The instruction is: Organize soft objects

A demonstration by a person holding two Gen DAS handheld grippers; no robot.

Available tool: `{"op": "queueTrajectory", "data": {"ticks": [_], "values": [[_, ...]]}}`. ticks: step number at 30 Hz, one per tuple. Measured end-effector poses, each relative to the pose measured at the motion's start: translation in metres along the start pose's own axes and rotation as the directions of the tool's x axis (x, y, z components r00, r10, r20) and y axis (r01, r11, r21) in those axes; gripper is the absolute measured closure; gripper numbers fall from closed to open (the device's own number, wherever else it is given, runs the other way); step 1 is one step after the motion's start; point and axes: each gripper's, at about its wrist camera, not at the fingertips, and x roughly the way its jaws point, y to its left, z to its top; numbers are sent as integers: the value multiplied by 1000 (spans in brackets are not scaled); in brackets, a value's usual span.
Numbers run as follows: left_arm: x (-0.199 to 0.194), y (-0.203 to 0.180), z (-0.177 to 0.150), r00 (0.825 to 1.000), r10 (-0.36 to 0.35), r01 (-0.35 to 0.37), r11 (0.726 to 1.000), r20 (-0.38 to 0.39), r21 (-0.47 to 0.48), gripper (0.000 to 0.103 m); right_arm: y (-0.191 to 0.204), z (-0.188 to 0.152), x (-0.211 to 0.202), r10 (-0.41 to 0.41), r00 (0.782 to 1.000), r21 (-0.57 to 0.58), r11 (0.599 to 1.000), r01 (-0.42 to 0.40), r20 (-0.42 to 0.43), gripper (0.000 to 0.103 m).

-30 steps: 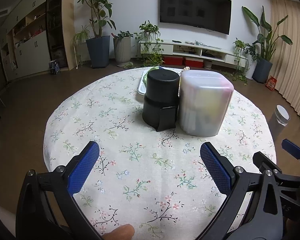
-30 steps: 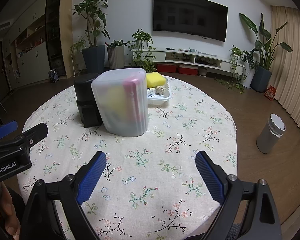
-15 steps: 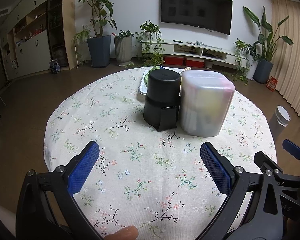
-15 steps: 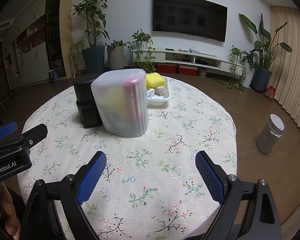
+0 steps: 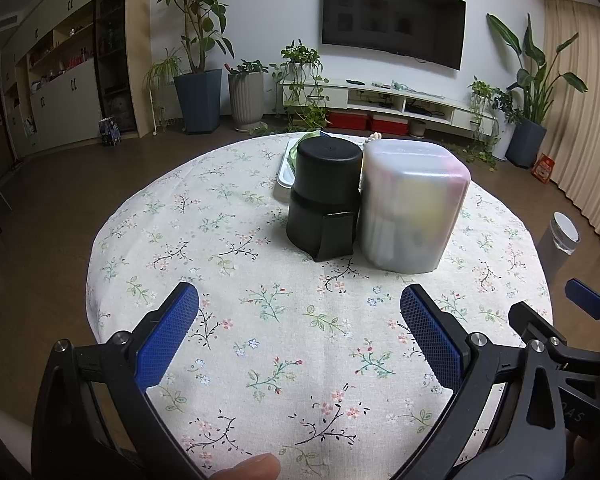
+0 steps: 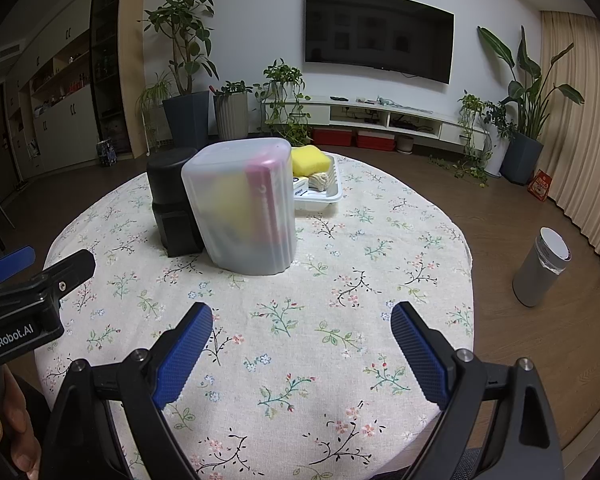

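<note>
A frosted translucent bin (image 5: 412, 204) (image 6: 244, 204) stands on the round floral table, with yellow and pink items inside. A black cylindrical container (image 5: 324, 194) (image 6: 170, 196) stands against its left side. Behind them a white tray (image 6: 320, 198) holds a yellow sponge (image 6: 310, 160) and a cream soft item (image 6: 320, 179); in the left wrist view only the tray's edge (image 5: 284, 172) shows. My left gripper (image 5: 300, 300) is open and empty above the table's near part. My right gripper (image 6: 302, 314) is open and empty beside it, to its right.
The floral tablecloth (image 5: 260, 320) covers the round table, whose edge drops to a wooden floor. A grey cylindrical bin (image 6: 542, 272) stands on the floor at right. Potted plants and a TV console (image 6: 380, 120) line the far wall.
</note>
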Motion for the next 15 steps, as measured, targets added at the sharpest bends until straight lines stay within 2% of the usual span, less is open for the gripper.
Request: {"op": "queueTrajectory", "data": {"ticks": [15], "values": [[0,-1,0,1000,-3,3,1000,0,-2,0,0,1,0,0,1000,-2,1000,0,-1,10]]}}
